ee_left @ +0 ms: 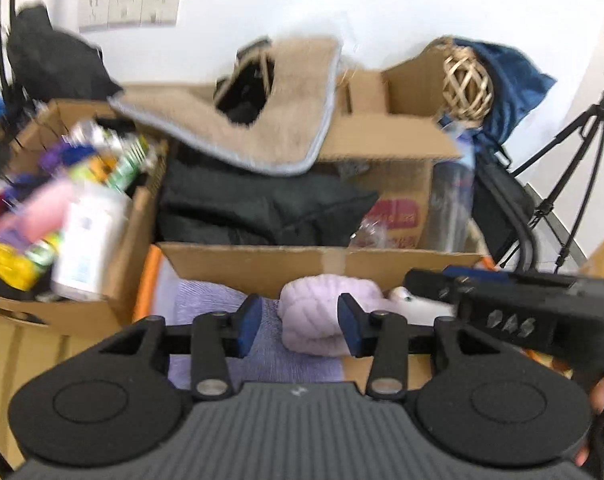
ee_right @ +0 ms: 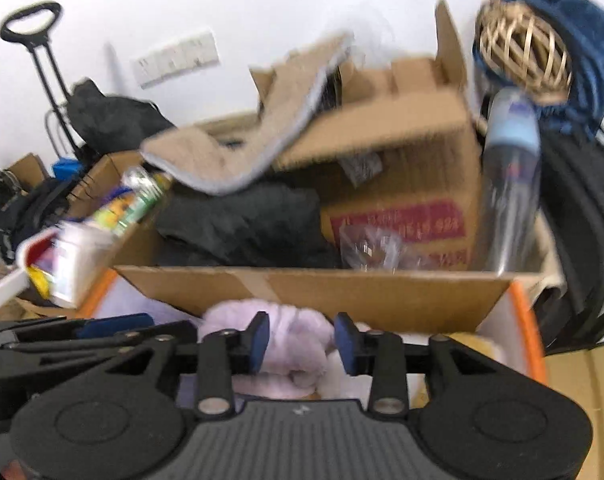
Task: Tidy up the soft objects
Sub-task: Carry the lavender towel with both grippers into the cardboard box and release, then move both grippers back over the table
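Both grippers point down over an orange-rimmed bin [ee_right: 520,312], side by side. The left gripper [ee_left: 298,326] has its jaws partly open, with nothing between the pads; just beyond its tips lies a lilac knitted bundle [ee_left: 326,312], set a little toward the right jaw, resting on a pale purple cloth [ee_left: 218,312] that runs under the left jaw. The right gripper [ee_right: 302,340] is also partly open and holds nothing; the lilac bundle lies directly past its gap, and whether the pads touch it cannot be told through the blur. A small white soft item [ee_left: 410,300] sits beyond the left gripper's right jaw. Farther ahead of both stands a long cardboard box [ee_right: 314,288] with dark clothing [ee_right: 254,220] inside. Beyond that, a beige fleece mat [ee_left: 278,120] drapes over a taller carton [ee_right: 402,184], and a woven rattan ball [ee_right: 524,50] sits far right.
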Available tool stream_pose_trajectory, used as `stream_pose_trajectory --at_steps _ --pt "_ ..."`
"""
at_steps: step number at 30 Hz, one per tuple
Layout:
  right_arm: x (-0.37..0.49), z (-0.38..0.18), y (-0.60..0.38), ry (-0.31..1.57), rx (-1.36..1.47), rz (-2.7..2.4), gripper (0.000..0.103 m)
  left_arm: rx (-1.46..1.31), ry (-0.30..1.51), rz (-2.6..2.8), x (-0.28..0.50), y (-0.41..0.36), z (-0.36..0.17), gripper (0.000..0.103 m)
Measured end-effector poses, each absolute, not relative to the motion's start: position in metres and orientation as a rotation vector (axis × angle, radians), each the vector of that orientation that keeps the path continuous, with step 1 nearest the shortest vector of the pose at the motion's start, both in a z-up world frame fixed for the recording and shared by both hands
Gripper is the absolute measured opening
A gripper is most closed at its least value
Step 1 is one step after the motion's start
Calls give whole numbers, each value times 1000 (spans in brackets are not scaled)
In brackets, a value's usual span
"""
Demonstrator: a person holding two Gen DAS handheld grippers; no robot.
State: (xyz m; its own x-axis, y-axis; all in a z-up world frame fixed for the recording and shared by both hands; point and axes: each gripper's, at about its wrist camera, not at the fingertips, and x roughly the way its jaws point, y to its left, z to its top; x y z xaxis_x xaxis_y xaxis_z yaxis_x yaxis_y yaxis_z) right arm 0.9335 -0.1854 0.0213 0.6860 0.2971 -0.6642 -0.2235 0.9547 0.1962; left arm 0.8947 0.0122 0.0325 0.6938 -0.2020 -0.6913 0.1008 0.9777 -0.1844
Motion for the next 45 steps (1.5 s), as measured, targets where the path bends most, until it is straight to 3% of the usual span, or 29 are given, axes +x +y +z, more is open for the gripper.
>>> stream_pose_trajectory --at_steps 9,15,20,23,25,30,35,45 --pt "807 148 -221 597 6 321 54 -29 609 -154 763 21 151 56" --pt "701 180 -240 523 -46 365 64 -15 502 -161 653 22 168 64" --pt "588 158 -258 424 -41 417 69 -1 360 -156 534 22 137 82" --pt "518 128 -265 381 -42 431 75 19 289 -135 460 19 110 85" --pt "469 105 -268 359 -64 442 76 25 249 -116 415 17 91 97" --pt "370 50 -272 333 -63 442 92 -16 255 -101 333 18 52 102" --pt "328 11 -276 360 -42 315 92 -38 306 -58 313 24 37 102" --pt "363 -5 -289 378 25 320 92 -70 378 -107 371 10 24 102"
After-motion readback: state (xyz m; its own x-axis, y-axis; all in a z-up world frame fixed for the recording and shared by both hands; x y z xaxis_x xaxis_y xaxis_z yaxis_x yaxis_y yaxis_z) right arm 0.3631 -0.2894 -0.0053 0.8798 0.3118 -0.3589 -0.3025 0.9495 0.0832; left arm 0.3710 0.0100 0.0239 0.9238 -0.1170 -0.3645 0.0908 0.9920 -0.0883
